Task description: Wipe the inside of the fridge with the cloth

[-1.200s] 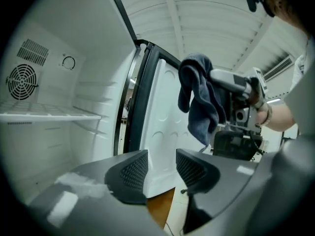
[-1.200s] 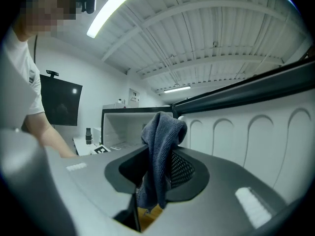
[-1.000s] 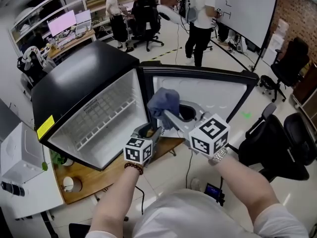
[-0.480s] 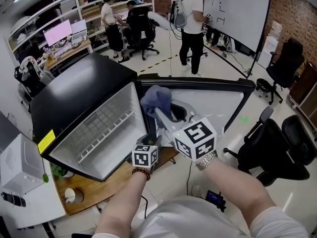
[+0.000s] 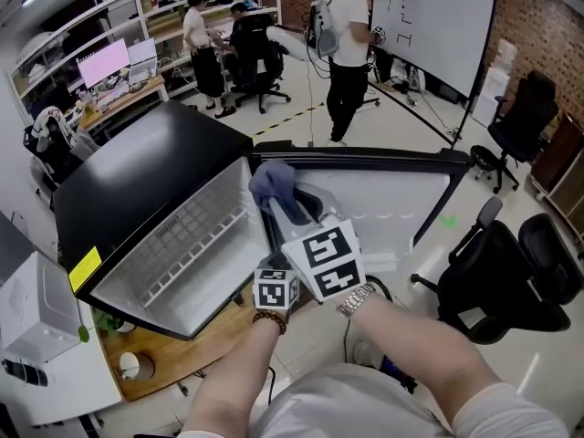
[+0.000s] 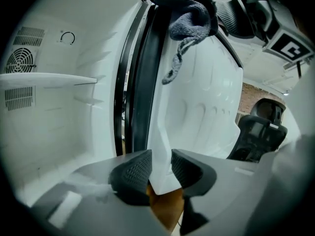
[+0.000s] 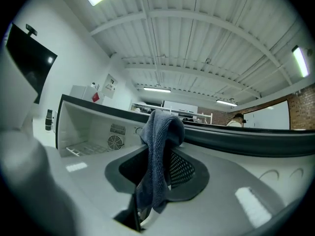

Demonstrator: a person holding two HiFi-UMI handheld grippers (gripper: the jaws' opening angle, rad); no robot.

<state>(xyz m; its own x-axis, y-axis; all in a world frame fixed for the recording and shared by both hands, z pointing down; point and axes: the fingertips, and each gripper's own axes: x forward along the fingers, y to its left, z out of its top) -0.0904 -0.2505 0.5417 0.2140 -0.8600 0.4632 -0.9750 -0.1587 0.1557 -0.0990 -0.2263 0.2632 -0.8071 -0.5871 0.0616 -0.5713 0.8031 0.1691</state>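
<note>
The black mini fridge (image 5: 137, 176) stands with its white inside (image 5: 182, 245) showing and its door (image 5: 401, 199) swung wide open. My right gripper (image 5: 278, 203) is shut on a blue-grey cloth (image 5: 272, 182) and holds it up by the hinge edge. In the right gripper view the cloth (image 7: 160, 151) drapes over the jaws of the right gripper (image 7: 157, 168). My left gripper (image 6: 161, 168) has just been closing. The door's white lower corner (image 6: 162, 146) sits between its pads, and both pads press on it. In the head view the left gripper (image 5: 270, 265) is mostly hidden behind the marker cubes.
The fridge rests on a low wooden board (image 5: 182, 336). A white box (image 5: 36, 318) stands at the left. Black office chairs (image 5: 511, 281) stand to the right. People (image 5: 347, 44) and a whiteboard (image 5: 438, 16) are at the back.
The right gripper has carried the cloth left and up toward the hinge edge. The left gripper has sunk to the door's lower corner and its jaws have closed on it.
</note>
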